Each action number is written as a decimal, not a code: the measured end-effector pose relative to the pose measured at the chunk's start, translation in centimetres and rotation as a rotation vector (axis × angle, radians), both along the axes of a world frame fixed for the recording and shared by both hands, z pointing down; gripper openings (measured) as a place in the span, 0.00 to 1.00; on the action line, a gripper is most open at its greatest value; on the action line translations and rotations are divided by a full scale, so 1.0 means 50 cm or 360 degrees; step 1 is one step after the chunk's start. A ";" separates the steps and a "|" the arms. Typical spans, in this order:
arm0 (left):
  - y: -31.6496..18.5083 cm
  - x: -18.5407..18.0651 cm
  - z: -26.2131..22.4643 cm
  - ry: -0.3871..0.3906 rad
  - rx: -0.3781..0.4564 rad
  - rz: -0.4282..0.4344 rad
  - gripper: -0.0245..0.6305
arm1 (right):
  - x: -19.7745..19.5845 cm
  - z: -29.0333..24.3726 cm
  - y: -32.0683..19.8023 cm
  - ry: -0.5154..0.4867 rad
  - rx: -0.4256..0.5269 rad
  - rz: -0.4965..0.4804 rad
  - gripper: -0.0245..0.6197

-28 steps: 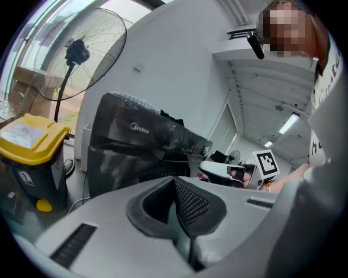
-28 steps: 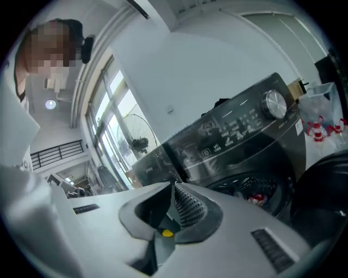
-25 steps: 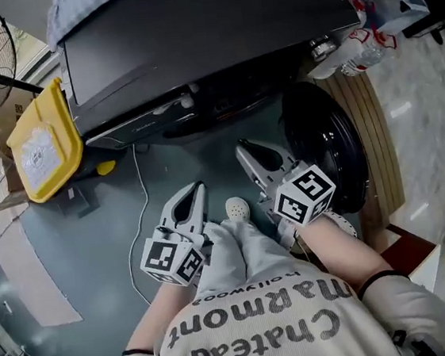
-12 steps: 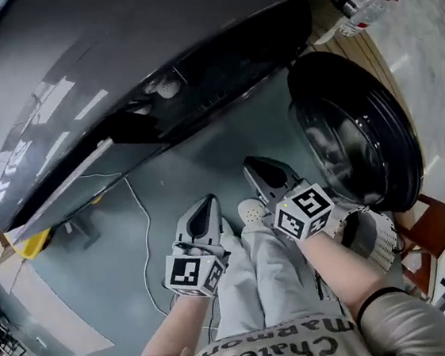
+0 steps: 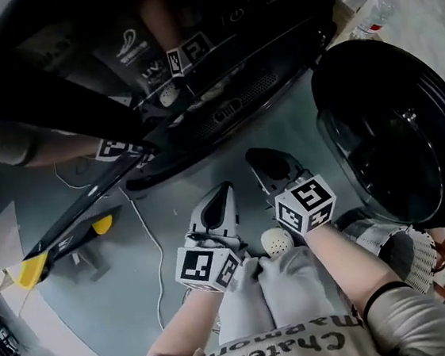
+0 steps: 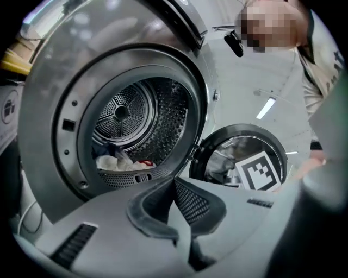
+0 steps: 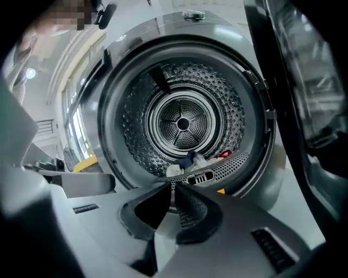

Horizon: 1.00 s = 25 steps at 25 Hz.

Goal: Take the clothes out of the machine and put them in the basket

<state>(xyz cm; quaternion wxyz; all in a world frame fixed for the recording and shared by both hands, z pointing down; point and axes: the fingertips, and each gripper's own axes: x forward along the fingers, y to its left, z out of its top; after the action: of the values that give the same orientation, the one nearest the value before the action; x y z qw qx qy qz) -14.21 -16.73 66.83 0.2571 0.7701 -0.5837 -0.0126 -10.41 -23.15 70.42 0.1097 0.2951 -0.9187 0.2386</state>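
Both of your grippers are closed and empty. The left gripper (image 6: 174, 182) has its pads pressed together with nothing between them, and the right gripper (image 7: 172, 190) is the same. The clothes (image 7: 193, 162) lie in a small heap at the front bottom of the drum (image 7: 182, 122), just behind its lip. They are white and dark blue with a touch of red, and none are out yet.

If you reach in with the jaws shut, you will likely just shove the heap deeper, so open them before you reach the fabric. A low approach could catch a jaw on the perforated lip. The door (image 5: 397, 137) hangs open close on your right, and a wide swing of that arm could knock it. Pinching only the top piece may drag loose items over the lip onto the floor (image 5: 117, 305).

The head view shows your grippers side by side above your knees, and the door, but nothing inside the drum. Only the gripper views show the clothes — the right one square-on, the left from an angle. No view shows the basket for certain.
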 end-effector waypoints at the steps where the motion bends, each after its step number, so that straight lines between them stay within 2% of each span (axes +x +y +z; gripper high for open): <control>1: -0.013 -0.002 0.009 -0.0001 0.0023 0.0012 0.05 | -0.010 0.008 -0.014 0.0002 0.0029 -0.0007 0.11; 8: -0.123 -0.005 0.037 -0.0077 0.0199 0.0071 0.05 | -0.071 0.000 -0.126 0.0020 0.0275 -0.0097 0.11; 12: -0.164 -0.018 0.042 0.0025 0.0305 -0.0013 0.05 | -0.095 -0.019 -0.168 0.0013 0.0435 -0.0158 0.11; 14: -0.163 -0.021 0.053 0.0012 0.0360 -0.0021 0.05 | -0.109 -0.019 -0.177 0.0047 0.0530 -0.0226 0.11; 16: -0.152 -0.013 0.074 -0.0010 0.0371 0.0032 0.05 | -0.124 -0.012 -0.186 0.0138 0.0621 -0.0320 0.11; 18: -0.141 -0.004 0.096 -0.0034 0.0313 0.0103 0.05 | -0.137 0.002 -0.202 0.0275 0.0663 -0.0427 0.11; 22: -0.113 -0.002 0.117 -0.0068 0.0173 0.0199 0.05 | -0.161 0.042 -0.234 0.0555 0.0577 -0.0616 0.11; 25: -0.106 -0.002 0.125 -0.0085 0.0141 0.0224 0.06 | -0.188 0.071 -0.266 0.0762 0.0585 -0.0718 0.14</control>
<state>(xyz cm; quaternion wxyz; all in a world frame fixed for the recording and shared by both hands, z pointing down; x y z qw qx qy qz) -14.33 -22.04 73.07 0.2075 0.8200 -0.5335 0.0004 -19.81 -36.47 73.95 0.3164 0.1475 -0.9364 -0.0360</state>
